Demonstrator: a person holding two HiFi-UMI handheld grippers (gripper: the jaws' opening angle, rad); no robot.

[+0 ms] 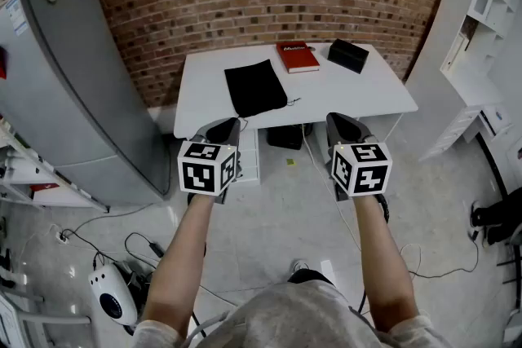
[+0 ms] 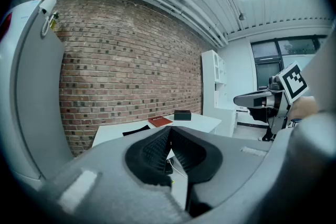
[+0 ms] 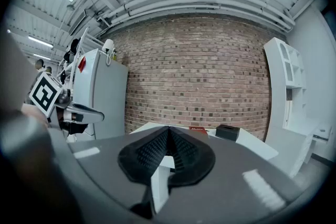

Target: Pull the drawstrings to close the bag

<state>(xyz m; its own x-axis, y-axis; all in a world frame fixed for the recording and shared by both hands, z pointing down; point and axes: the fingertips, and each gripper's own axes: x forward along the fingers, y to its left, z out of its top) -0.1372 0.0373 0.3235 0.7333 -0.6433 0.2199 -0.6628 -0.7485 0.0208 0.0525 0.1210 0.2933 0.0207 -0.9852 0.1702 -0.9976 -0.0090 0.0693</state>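
A black drawstring bag lies flat on the white table, its thin cord trailing off its near right corner. In the left gripper view the bag shows as a dark strip on the tabletop. My left gripper is held in the air short of the table's near edge, jaws shut and empty. My right gripper hangs level with it to the right, also shut with nothing in it. Both sets of ribbed pads meet at their tips in the gripper views.
A red book and a black box lie at the table's far side. A brick wall stands behind, a grey fridge at left, white shelves at right. Cables and a white device lie on the floor.
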